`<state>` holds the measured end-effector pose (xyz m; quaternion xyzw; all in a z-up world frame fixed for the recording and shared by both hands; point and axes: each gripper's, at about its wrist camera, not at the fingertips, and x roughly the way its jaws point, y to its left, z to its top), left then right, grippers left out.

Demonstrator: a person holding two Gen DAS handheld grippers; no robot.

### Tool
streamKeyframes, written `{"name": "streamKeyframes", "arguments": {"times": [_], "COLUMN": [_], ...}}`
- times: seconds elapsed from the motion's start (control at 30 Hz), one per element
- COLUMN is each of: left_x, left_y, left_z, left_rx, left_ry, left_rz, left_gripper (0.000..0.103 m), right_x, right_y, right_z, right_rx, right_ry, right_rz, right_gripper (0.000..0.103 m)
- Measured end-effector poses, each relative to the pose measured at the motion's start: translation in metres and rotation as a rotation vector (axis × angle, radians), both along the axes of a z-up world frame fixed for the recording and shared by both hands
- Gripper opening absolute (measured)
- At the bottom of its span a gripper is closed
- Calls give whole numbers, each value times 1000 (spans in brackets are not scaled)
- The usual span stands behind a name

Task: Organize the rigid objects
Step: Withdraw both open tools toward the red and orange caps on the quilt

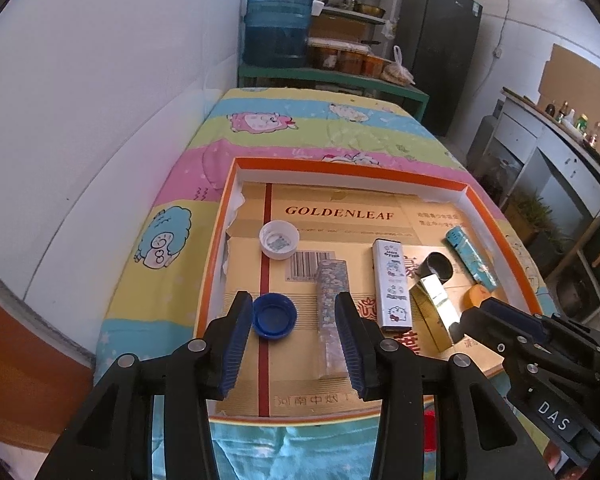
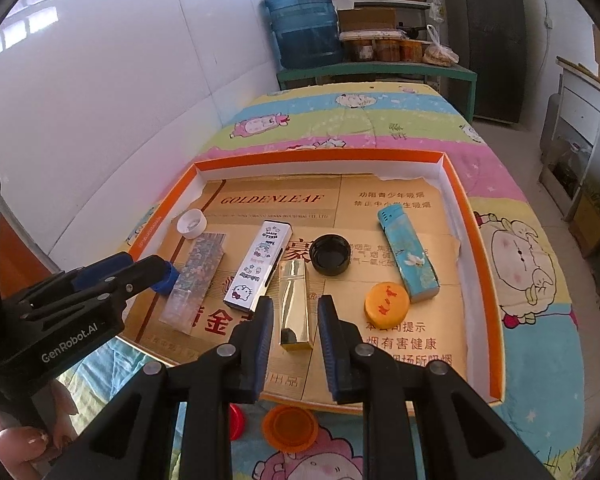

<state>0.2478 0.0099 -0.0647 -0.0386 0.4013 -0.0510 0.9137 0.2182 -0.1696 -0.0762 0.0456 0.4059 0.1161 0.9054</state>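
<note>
Left wrist view: left gripper (image 1: 294, 344) is held wide open over the orange-rimmed tray (image 1: 352, 168); blue cap (image 1: 274, 315) is seen between its fingers, beside the left one, and the patterned lighter (image 1: 331, 320) lies against the right finger.

Right wrist view: right gripper (image 2: 294, 346) is spread open, straddling the near end of the gold lighter (image 2: 294, 304) without gripping. Orange cap (image 2: 387, 305) lies just right.
</note>
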Motion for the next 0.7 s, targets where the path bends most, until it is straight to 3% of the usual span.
{"name": "streamKeyframes", "arguments": {"times": [0.7], "left_x": [-33], "left_y": [2], "left_z": [26], "left_rx": [-21], "left_ry": [-48], "left_rz": [-2], "left_gripper": [44], "right_x": [-28], "right_y": [0], "right_z": [26], "right_rx": [-13], "right_ry": [-49], "right_rz": [-12], "right_gripper": [23]}}
